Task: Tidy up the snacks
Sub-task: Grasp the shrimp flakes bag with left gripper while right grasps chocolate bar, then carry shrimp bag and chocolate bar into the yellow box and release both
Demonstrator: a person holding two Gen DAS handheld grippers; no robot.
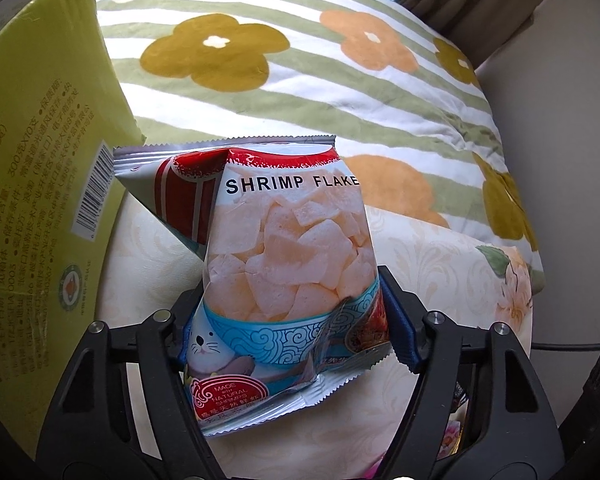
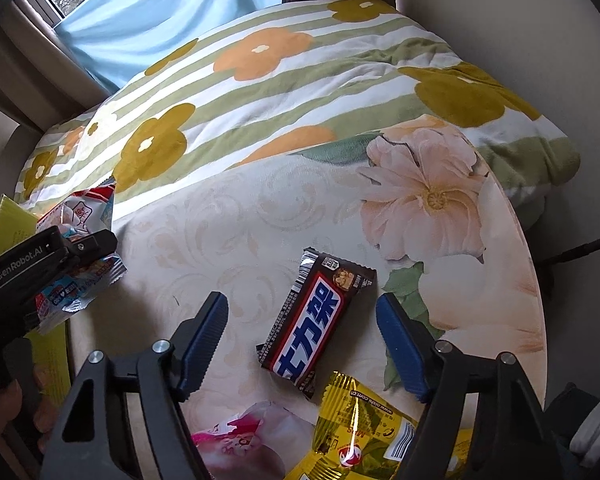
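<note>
A shrimp flakes bag (image 1: 288, 232) stands between the fingers of my left gripper (image 1: 288, 284), whose blue pads press on its lower sides and crumple it; the gripper is shut on the bag. Seen from the right wrist, that same left gripper (image 2: 80, 252) holds the bag (image 2: 80, 208) at the left edge of the table. A dark chocolate bar (image 2: 316, 320) with a blue and white label lies flat on the tablecloth. My right gripper (image 2: 300, 298) straddles it, open, with a gap between each pad and the bar.
A yellow-green cardboard box (image 1: 40, 140) stands just left of the bag. A yellow snack packet (image 2: 364, 440) and a pink and white packet (image 2: 252, 436) lie near the front. A flowered quilt (image 2: 280, 80) is bunched behind the round table (image 2: 500, 320), whose edge curves on the right.
</note>
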